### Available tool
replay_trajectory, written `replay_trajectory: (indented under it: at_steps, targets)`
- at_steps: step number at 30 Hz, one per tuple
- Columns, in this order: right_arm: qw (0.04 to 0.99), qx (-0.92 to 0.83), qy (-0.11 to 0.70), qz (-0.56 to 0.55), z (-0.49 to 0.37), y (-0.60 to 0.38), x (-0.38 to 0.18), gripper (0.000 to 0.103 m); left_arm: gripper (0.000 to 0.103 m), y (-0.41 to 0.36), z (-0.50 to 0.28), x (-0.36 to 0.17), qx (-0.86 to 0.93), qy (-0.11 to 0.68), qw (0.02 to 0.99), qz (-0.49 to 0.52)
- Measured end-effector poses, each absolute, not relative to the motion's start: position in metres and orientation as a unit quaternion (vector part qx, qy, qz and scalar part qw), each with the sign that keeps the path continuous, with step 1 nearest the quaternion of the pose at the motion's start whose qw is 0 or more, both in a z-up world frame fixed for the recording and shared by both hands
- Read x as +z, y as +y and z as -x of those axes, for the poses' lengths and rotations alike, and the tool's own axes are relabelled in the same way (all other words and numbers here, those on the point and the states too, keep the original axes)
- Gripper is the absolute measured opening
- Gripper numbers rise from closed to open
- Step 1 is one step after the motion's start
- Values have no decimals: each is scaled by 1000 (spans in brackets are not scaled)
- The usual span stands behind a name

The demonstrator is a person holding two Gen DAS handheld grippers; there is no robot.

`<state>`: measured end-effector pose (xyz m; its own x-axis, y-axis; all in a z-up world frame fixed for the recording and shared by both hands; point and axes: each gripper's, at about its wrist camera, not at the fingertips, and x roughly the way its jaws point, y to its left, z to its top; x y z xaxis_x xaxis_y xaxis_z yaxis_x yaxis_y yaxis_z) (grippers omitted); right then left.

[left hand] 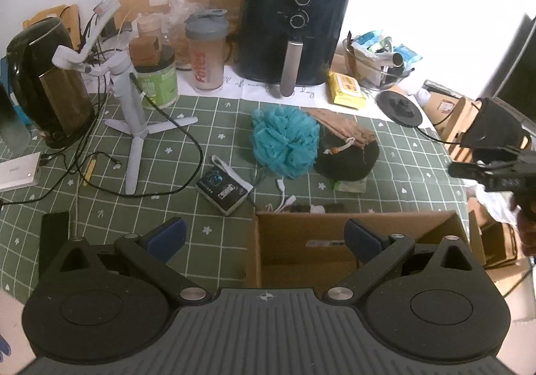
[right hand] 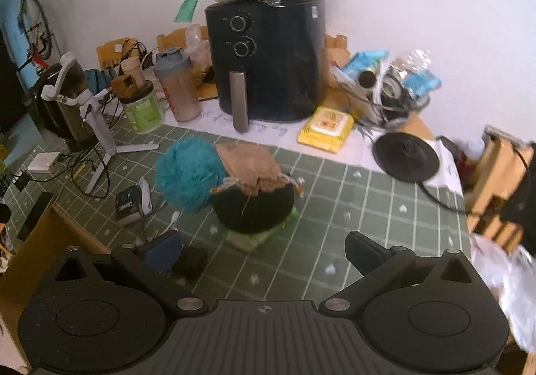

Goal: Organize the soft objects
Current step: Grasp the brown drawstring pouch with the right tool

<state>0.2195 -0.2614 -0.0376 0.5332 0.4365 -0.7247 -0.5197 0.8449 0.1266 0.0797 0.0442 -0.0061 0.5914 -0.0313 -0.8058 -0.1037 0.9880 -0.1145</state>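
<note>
Teal loofah [right hand: 187, 174] ahead of right gripper [right hand: 264, 251], untouched; both jaws wide, empty

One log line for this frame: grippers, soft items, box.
left gripper: open | right gripper: open | teal loofah, tan pouch: on table | cardboard box: open

The worktop [left hand: 207, 127] wears a green cloth gridded in white. A teal mesh puff [left hand: 284, 140] sits beside a tan pouch [left hand: 348, 130] and black cushion [left hand: 348, 164]; the yellow packet [left hand: 346, 90] lies upper right.
</note>
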Motion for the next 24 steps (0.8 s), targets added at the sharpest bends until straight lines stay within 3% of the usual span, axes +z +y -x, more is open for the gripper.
replay_trajectory:
  at_steps: [20, 24]
  targets:
    - [843, 355, 356, 194, -308, -171, -90, 102, 103, 68, -96, -20, -11, 458, 885, 87]
    - [828, 367, 361, 224, -322, -150, -108, 88, 103, 73, -96, -25, -5, 465, 881, 93]
